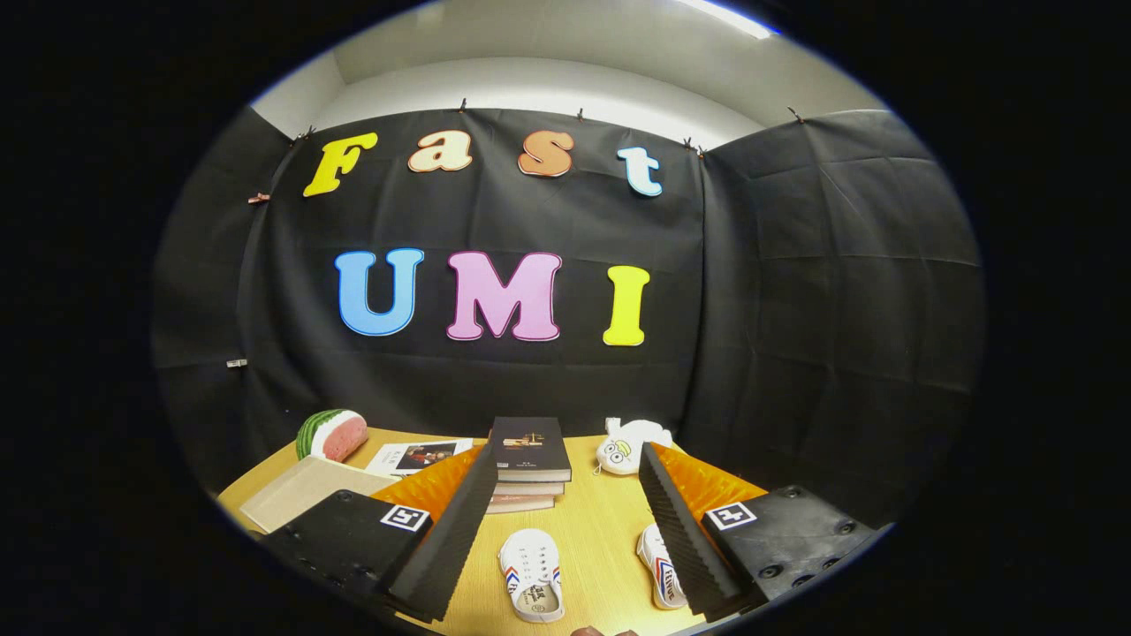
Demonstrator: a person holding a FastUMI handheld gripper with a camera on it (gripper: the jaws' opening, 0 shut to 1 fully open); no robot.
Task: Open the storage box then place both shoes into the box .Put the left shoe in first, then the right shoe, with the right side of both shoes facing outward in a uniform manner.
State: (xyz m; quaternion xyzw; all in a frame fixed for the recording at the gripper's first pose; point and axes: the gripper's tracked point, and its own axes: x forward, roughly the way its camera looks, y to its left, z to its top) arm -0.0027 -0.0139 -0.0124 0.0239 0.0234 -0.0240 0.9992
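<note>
- The gripper [565,530] hangs above a light wooden table [601,521], its two ribbed black fingers [455,521] spread wide with nothing between them but bare tabletop and a shoe.
- Each finger mount carries a square black-and-white marker and sits on an orange body.
- A small white shoe [532,574] with red and blue stripes on its side lies on the table between the fingers, sole down, its opening facing up.
- A second white shoe [661,565] with the same stripes lies just beside the inner face of the right finger, partly hidden by it; whether it touches the finger cannot be told.
- The two shoes are apart from each other, side by side.
- Beyond the fingers, a stack of books [528,464] stands on the table, a dark-covered one on top.
- To the right of the stack, near the booth wall, lies a white plush toy [629,446] with round eyes.
- To the left of the stack lies a flat magazine [420,457], and behind it a watermelon-slice toy [332,435] rests by the cloth.
- A flat beige storage box [305,490], lid closed, lies at the table's left side, just beyond the left finger mount.
</note>
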